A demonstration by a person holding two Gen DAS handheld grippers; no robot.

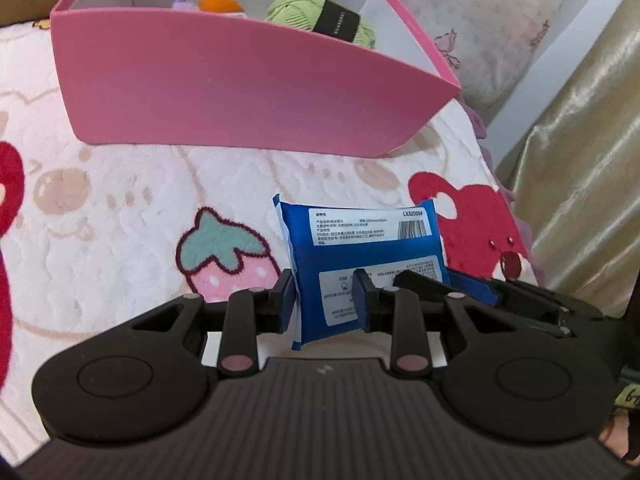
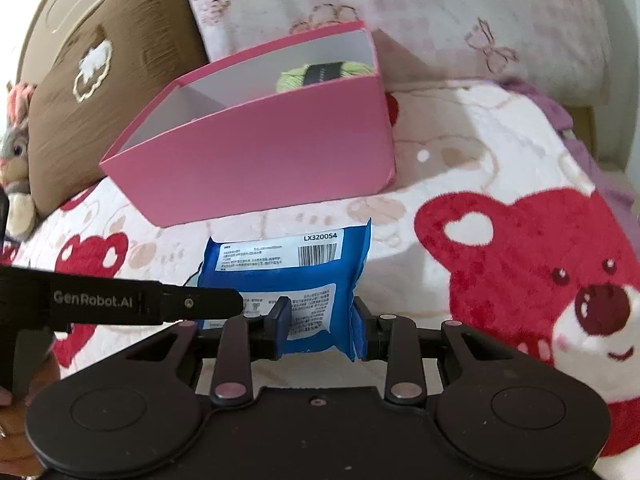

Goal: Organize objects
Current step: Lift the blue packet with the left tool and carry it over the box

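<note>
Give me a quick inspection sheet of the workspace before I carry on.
Surface: plush white blanket printed with red bears and strawberries.
Job's things: blue plastic packet with white labels, upright; open pink cardboard box behind it holds a green yarn ball, an orange item and a purple item.
Clutter: nothing seen.
Grippers: left gripper and right gripper both shut on the packet.
Cables: nothing seen.
Surroundings: brown cushion, grey rabbit plush toy, floral pillow, gold curtain.

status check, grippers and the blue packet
Left gripper and right gripper both shut on blue packet. Pink box ahead, nothing between.
</note>
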